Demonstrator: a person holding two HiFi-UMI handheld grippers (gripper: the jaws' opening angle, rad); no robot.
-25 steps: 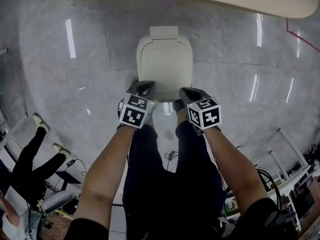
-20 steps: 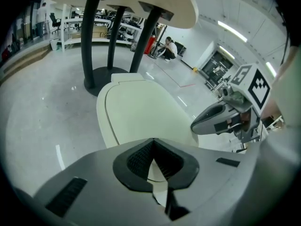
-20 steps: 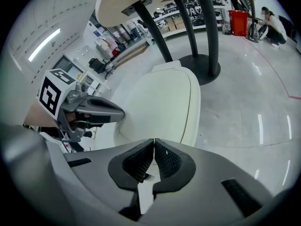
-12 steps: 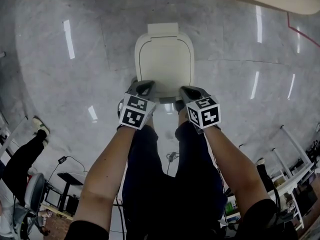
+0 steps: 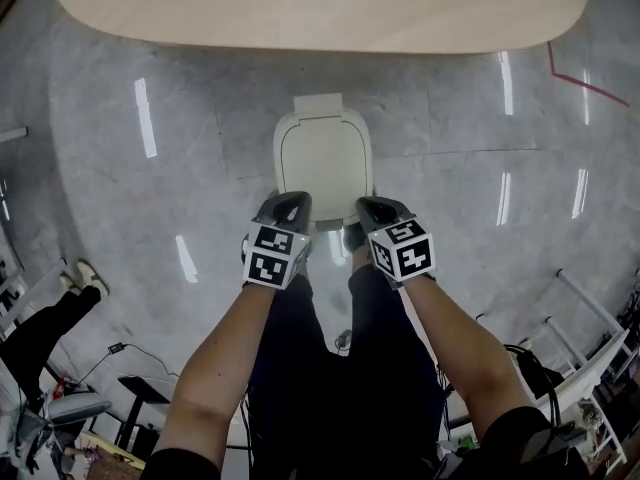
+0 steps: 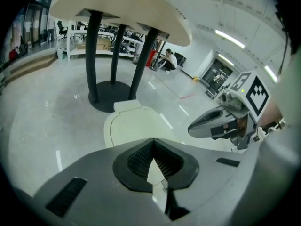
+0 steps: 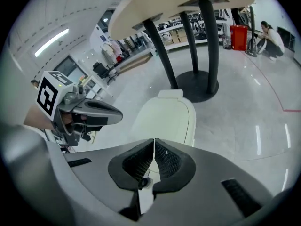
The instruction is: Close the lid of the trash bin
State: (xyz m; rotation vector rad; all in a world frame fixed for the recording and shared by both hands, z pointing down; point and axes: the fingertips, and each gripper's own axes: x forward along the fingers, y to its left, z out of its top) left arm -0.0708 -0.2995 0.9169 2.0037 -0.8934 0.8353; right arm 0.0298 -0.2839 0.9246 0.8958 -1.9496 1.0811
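The white trash bin (image 5: 323, 158) stands on the grey floor with its lid (image 6: 134, 126) lying flat on top, hinge tab at the far end. Both grippers hang side by side above the bin's near edge. My left gripper (image 5: 291, 201) is shut with nothing between its ribbed pads (image 6: 141, 159). My right gripper (image 5: 373, 208) is shut too, and its pads (image 7: 164, 160) meet with nothing held. The lid (image 7: 167, 117) shows just beyond the right jaws. Neither gripper visibly touches the bin.
A beige oval tabletop (image 5: 320, 8) spans the far side, on dark legs and a round base (image 6: 110, 100) just behind the bin. Another person's legs (image 5: 50, 318) and a chair sit at the lower left. White racks (image 5: 590, 318) stand at the right.
The bin now looks smaller and farther in the head view, and more of the tabletop shows. Both grippers stay shut, side by side over the bin's near edge.
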